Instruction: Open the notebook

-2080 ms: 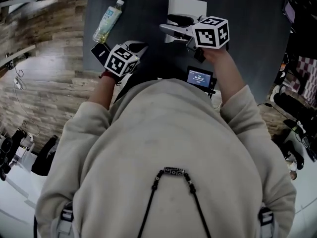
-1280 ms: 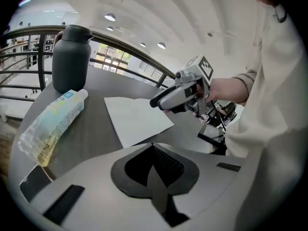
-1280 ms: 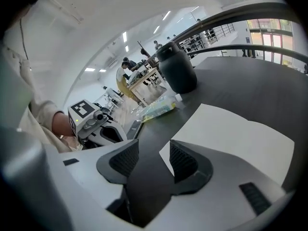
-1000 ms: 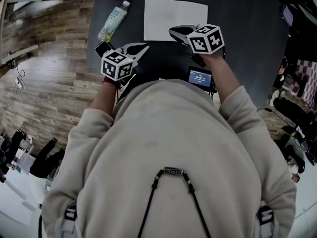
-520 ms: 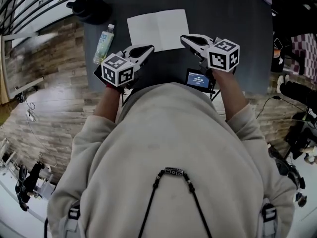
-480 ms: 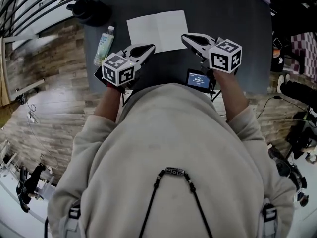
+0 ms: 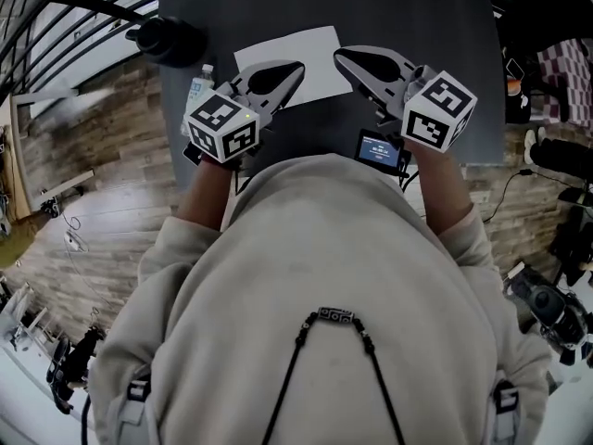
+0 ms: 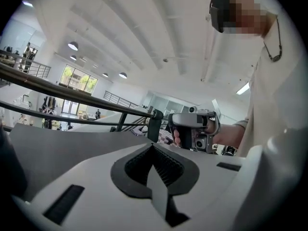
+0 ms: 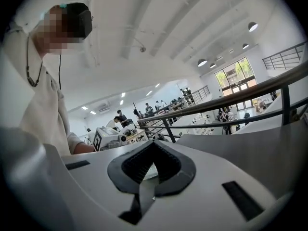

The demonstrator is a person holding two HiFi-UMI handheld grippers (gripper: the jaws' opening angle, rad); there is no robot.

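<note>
open notebook [image 7: 283,52], left gripper [image 7: 296,68] closed, right gripper [image 7: 339,55] closed

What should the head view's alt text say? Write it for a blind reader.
Seen from above, a person in a beige top holds the left gripper and right gripper, both shut and empty, over a dark table. Beyond their tips a white notebook lies open and flat. A bottle lies at the table's left edge.

On dark table [image 7: 426,26]: white notebook [image 7: 301,49] lying open toward far side, plastic bottle [image 7: 196,89] near left edge, black rounded thing [image 7: 167,37] at far left corner, small lit-screen device [image 7: 380,148] at near edge.
</note>
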